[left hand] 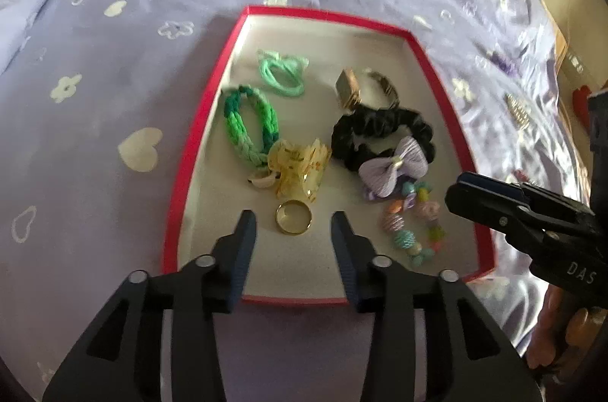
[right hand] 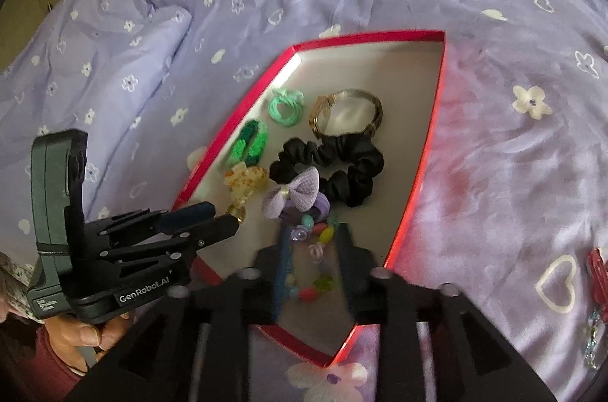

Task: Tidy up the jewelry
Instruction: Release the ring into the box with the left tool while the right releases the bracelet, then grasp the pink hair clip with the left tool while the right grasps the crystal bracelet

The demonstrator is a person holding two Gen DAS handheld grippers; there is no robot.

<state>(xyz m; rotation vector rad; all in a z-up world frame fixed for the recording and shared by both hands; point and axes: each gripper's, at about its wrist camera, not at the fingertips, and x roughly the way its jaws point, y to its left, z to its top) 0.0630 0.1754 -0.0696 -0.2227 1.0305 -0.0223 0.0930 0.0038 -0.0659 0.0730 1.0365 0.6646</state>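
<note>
A red-rimmed tray [left hand: 429, 60] [right hand: 425, 151] lies on the bed. It holds a gold ring [left hand: 293, 217], a yellow claw clip [left hand: 300, 170] [right hand: 243, 185], a green braided band [left hand: 250, 124] [right hand: 250, 143], mint hair ties [left hand: 281, 71] [right hand: 285, 105], a gold watch [left hand: 364, 90] [right hand: 345, 113], a black scrunchie [left hand: 380, 132] [right hand: 342, 166], a purple bow [left hand: 395, 166] [right hand: 296, 193] and a beaded bracelet [left hand: 414, 227] [right hand: 315, 250]. My left gripper [left hand: 292, 223] [right hand: 224, 216] is open, just above the ring. My right gripper [right hand: 313, 246] [left hand: 456, 193] is open over the bracelet.
The purple bedsheet [left hand: 114, 98] [right hand: 494, 136] with white hearts and flowers surrounds the tray. A pillow [right hand: 114, 67] lies at the left. A gold clip [left hand: 518, 109] and a red clip [right hand: 598, 273] lie on the sheet right of the tray.
</note>
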